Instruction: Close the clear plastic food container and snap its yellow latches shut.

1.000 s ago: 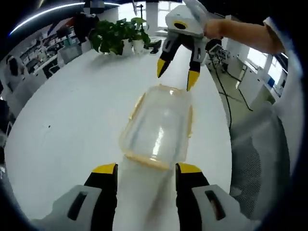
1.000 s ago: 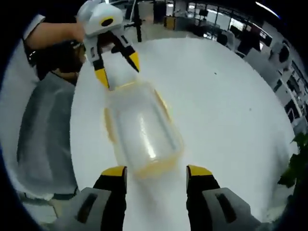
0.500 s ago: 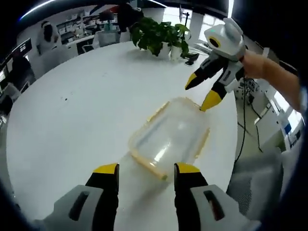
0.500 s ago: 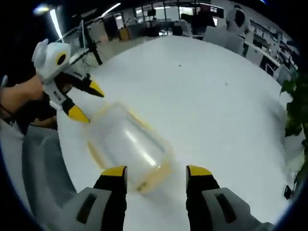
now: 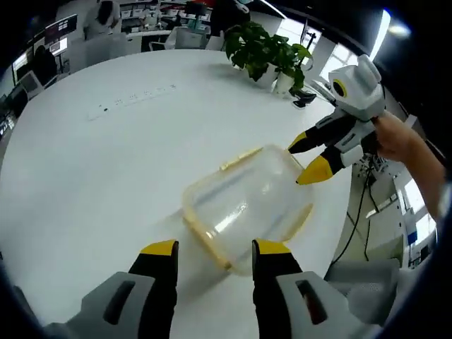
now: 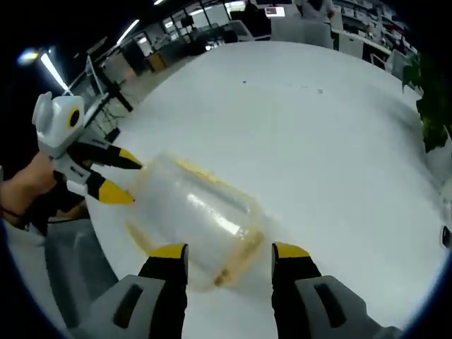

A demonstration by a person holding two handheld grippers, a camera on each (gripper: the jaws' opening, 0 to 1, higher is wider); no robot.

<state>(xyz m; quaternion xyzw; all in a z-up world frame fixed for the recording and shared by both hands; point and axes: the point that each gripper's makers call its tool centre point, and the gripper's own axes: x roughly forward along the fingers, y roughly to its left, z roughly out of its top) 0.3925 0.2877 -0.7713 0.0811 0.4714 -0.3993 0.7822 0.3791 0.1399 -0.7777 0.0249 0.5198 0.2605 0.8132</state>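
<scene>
A clear plastic food container (image 5: 247, 203) with yellow latches (image 5: 237, 160) along its rim lies on a white round table (image 5: 92, 162), its lid on. My left gripper (image 5: 214, 248) is open, its yellow-tipped jaws at the container's near end. My right gripper (image 5: 311, 157) comes in from the right, open, its tips at the container's far corner. In the right gripper view the container (image 6: 194, 217) lies just beyond my open right gripper (image 6: 228, 252), and the left gripper (image 6: 116, 176) stands open at its far left end, held by a hand (image 6: 28, 185).
Potted green plants (image 5: 267, 51) stand at the table's far edge. A strip of small sockets (image 5: 131, 99) is set into the tabletop. Office chairs and desks (image 6: 332, 28) ring the table. A grey chair (image 5: 367, 282) stands close to the near table edge.
Both views have swung round the container, so it lies more crosswise. The grippers stay open at opposite ends; the container itself seems not to have moved.
</scene>
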